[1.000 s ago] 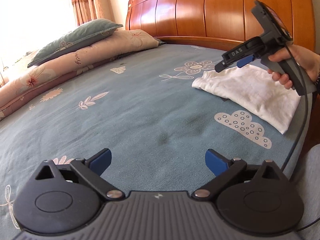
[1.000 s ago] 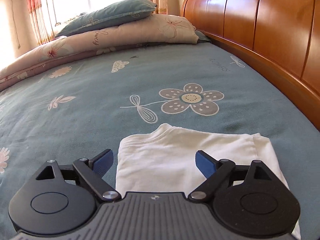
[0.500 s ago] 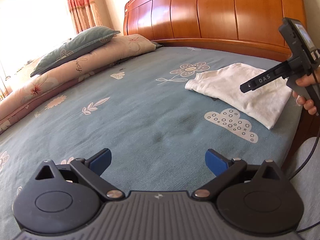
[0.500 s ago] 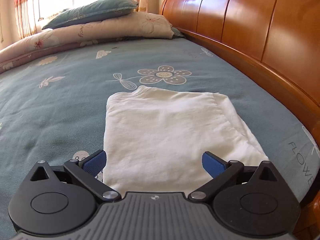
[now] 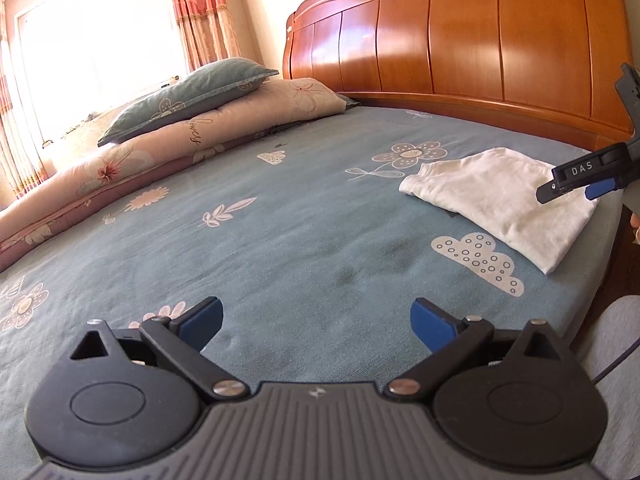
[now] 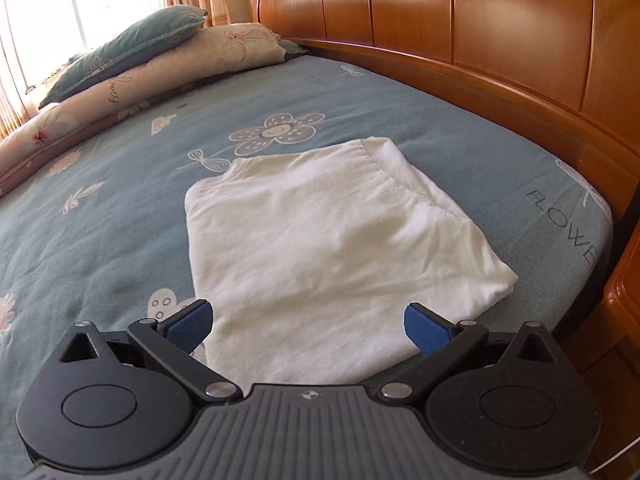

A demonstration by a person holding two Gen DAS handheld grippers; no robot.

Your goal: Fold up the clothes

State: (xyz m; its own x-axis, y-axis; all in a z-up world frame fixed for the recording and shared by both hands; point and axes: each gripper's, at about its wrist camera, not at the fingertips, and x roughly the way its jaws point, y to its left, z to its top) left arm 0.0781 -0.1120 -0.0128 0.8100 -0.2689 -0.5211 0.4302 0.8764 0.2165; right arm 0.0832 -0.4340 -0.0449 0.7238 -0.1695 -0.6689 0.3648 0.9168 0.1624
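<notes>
Both of your grippers are spread wide and empty above the bed.
Your right gripper [image 6: 306, 326] hovers over the folded white garment [image 6: 332, 236], at twelve o'clock; your left gripper [image 5: 316, 320] sees it at two o'clock. It lies near the mattress corner [image 6: 596, 216], so a nudge could slide it off.

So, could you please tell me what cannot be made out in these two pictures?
- Shirt: near edge hidden behind the right gripper, right view.
- Layers inside the fold: covered by the top layer, both views.
- Right gripper: cut off by the frame edge, left view.
- Person's hand: only a sliver shows, left view.
</notes>
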